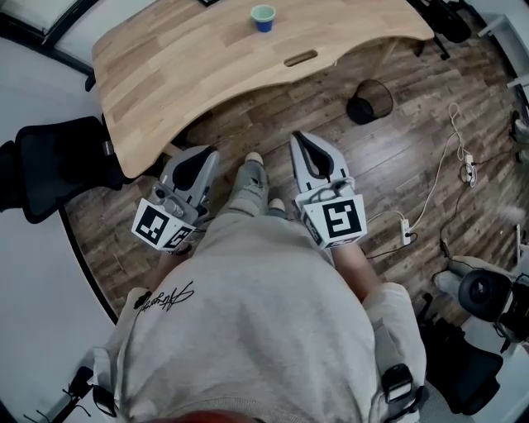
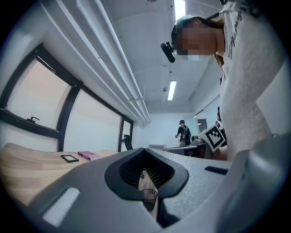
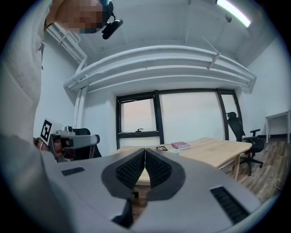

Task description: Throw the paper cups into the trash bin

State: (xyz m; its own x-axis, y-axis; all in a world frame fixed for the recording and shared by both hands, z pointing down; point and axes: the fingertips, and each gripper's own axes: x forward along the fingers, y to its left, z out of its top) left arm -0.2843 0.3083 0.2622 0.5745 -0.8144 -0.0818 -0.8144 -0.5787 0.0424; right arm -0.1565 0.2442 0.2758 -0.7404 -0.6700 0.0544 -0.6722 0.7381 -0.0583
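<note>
Both grippers shut and empty, the cup far across the table

The left gripper point(image 1: 201, 152) and right gripper point(image 1: 302, 137) have their tips pressed together on nothing, either side of the person's legs. The wooden table point(image 1: 207, 66) lies ahead – the paper cup point(image 1: 263, 17) stands at its far side, near a pink book point(image 3: 181, 145). The black mesh trash bin point(image 1: 369, 101) sits on the floor to the right.

The floor point(image 1: 413, 124) was made of dark wood planks. A big, light wood table point(image 1: 182, 58) with a curvy edge stood on it. A black chair point(image 1: 58, 165) sat by one end of the table. Another black chair point(image 3: 238, 125) stood near the windows point(image 3: 191, 113). A white cable point(image 1: 450, 157) lay on the floor. The walls point(image 3: 97, 118) were white. The big windows had dark frames and let in soft light. White pipes point(image 3: 159, 59) ran under the ceiling, and 1 long lamp point(image 3: 232, 11) glowed.
</note>
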